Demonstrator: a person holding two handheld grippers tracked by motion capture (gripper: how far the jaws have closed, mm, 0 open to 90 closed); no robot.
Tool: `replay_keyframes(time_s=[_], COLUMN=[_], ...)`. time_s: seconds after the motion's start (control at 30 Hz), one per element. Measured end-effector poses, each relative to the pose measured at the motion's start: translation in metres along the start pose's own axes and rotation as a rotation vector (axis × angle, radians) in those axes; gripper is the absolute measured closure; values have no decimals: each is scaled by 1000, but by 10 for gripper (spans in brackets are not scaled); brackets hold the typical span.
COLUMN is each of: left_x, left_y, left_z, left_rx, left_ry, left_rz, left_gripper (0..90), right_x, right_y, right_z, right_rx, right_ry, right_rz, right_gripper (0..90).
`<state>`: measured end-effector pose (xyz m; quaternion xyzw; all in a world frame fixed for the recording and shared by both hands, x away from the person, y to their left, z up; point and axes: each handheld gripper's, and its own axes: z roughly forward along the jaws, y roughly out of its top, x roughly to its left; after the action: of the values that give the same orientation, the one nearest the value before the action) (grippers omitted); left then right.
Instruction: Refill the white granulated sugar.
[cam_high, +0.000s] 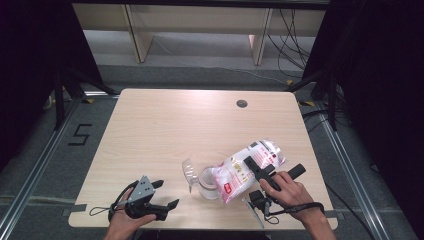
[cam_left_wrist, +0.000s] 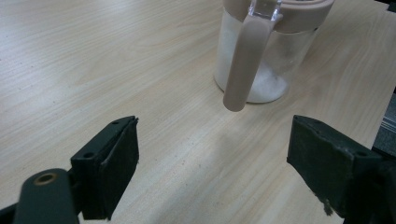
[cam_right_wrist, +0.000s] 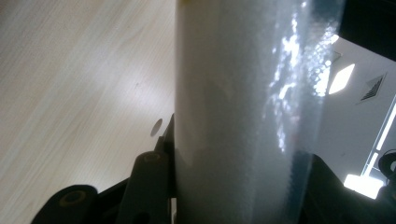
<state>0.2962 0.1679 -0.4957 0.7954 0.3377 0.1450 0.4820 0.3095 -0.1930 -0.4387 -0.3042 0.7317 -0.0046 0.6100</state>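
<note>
My right hand-held gripper (cam_high: 261, 171) clamps the soft, slippery, shifting sugar bag (cam_high: 245, 169) mid-body over the jar (cam_high: 207, 184); my left hand-held gripper (cam_high: 167, 195) gapes empty.

Bag (cam_high: 247, 167) tilted over jar (cam_high: 207, 184) on table (cam_high: 165, 130); lid (cam_high: 189, 171) left of jar.

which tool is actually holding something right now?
The right tool: it is clamped on the white bag, tilted over the clear jar. The left tool rests open near the table's front edge, nothing between its jaws.

Probably a lab: black curtains (cam_high: 30, 75), floor rails (cam_high: 35, 170)
</note>
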Motion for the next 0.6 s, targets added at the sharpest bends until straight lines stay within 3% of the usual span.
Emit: replay_keyframes(time_s=[0.1,0.17,0.27,0.33,0.43,0.47,0.6], left_x=[1,0,1,0,2,0,1], left_y=[1,0,1,0,1,0,0], left_z=[0,0,0,0,0,0,0], left_rx=[-1,-3,-1,-3,-1,0,1], left_ry=[-4,-2,-4,-2,-5,1,-2], left_rz=[22,-1,26,-2,26,0,18], left_gripper=[162,162,162,162,162,162,162], right_x=[-1,-1,-2,-3,-3,-3,-4], right_y=[0,0,0,0,0,0,0], right_z=[0,-1,-1,-1,-2,-2,-2], right_rx=[3,3,3,6,7,8,6], right_ry=[0,-2,2,0,2,0,-4], right_rz=[-2,-10,-20,-24,-32,-35,-36], right_gripper=[648,648,649,649,649,649,650])
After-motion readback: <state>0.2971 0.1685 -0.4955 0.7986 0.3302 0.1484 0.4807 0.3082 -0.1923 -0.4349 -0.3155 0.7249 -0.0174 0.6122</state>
